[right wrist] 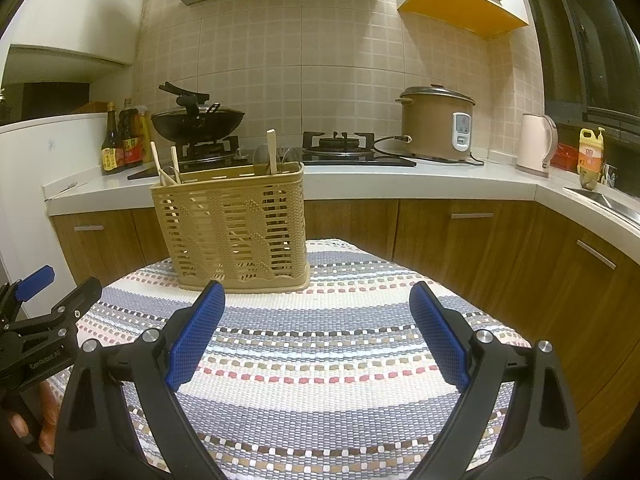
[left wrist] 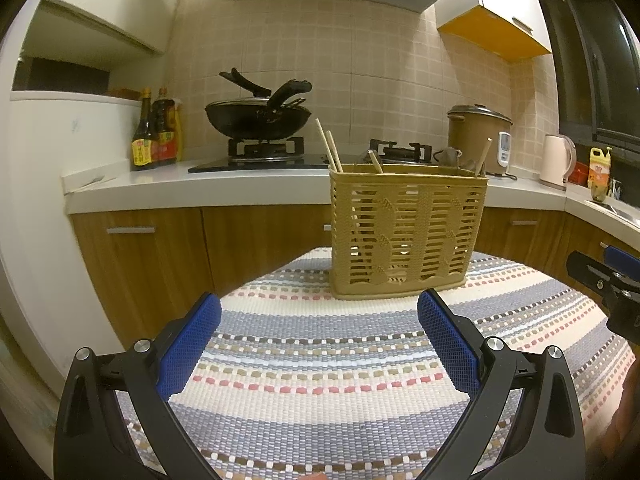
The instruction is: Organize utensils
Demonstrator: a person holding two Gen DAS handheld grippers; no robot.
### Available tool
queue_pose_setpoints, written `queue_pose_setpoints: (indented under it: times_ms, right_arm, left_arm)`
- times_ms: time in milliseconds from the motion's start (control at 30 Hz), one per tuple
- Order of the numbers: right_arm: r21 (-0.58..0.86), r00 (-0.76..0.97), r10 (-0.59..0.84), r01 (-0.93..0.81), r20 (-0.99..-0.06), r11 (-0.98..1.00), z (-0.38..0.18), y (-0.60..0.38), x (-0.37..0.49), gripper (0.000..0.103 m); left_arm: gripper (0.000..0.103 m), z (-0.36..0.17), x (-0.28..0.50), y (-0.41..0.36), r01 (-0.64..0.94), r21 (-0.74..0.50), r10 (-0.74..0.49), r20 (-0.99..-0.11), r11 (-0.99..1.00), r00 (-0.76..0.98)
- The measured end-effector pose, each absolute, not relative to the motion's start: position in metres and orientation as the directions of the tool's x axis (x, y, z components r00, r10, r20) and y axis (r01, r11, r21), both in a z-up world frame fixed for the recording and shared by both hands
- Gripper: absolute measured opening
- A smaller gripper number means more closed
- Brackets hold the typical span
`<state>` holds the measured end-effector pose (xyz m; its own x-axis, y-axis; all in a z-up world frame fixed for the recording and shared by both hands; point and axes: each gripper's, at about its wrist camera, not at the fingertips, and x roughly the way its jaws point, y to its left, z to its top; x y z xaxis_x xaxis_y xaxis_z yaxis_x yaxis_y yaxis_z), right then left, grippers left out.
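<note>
Both the left gripper (left wrist: 319,336) and the right gripper (right wrist: 316,330) have wide, empty jaws. The basket (left wrist: 406,232) with chopsticks (left wrist: 328,146) stands near the surface's far edge; a bump could tip it off

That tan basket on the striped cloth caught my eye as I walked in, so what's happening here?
A person holds two blue-padded grippers, the left gripper and the right gripper, both open and empty above the striped woven cloth. The tan slatted plastic utensil basket stands upright on the cloth, already holding wooden chopsticks. No loose utensils show on the cloth.
</note>
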<state>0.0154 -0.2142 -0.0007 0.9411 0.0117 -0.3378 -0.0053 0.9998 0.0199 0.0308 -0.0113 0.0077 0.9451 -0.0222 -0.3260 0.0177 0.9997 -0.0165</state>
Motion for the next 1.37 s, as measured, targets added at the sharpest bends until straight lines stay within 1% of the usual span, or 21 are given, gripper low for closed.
queue_pose_setpoints:
  times_ms: [133, 533, 867, 1033, 1133, 1233, 1367]
  right_arm:
    - [0.019, 0.941, 0.011, -0.005, -0.339, 1.000, -0.001, -0.214, 0.016, 0.089]
    - [0.018, 0.942, 0.009, -0.004, -0.336, 1.000, 0.000, -0.214, 0.016, 0.089]
    - [0.019, 0.942, 0.009, -0.003, -0.334, 1.000, 0.000, -0.214, 0.015, 0.090]
    - [0.019, 0.943, 0.009, -0.002, -0.334, 1.000, 0.000, -0.214, 0.015, 0.090]
    - [0.018, 0.942, 0.008, -0.002, -0.334, 1.000, 0.000, -0.214, 0.015, 0.090]
    - [0.019, 0.943, 0.007, -0.001, -0.334, 1.000, 0.001, -0.214, 0.015, 0.090]
    - [0.018, 0.943, 0.008, -0.002, -0.334, 1.000, 0.001, -0.214, 0.015, 0.090]
  left_arm:
    - [0.095, 0.007, 0.033, -0.012, 0.021, -0.011, -0.024, -0.339, 1.000, 0.941]
    - [0.095, 0.006, 0.031, -0.013, 0.028, -0.006, -0.028, -0.335, 1.000, 0.942]
    - [0.095, 0.009, 0.027, -0.015, 0.010, 0.014, -0.005, -0.308, 1.000, 0.952]
    - [0.095, 0.011, 0.022, -0.015, -0.022, 0.035, 0.031, -0.270, 0.999, 0.962]
    - [0.095, 0.011, 0.026, -0.015, -0.008, 0.032, 0.016, -0.290, 0.999, 0.957]
    - [0.096, 0.010, 0.031, -0.012, 0.015, 0.001, -0.014, -0.327, 1.000, 0.945]
    - [0.095, 0.009, 0.031, -0.007, 0.004, -0.018, -0.010, -0.331, 1.000, 0.944]
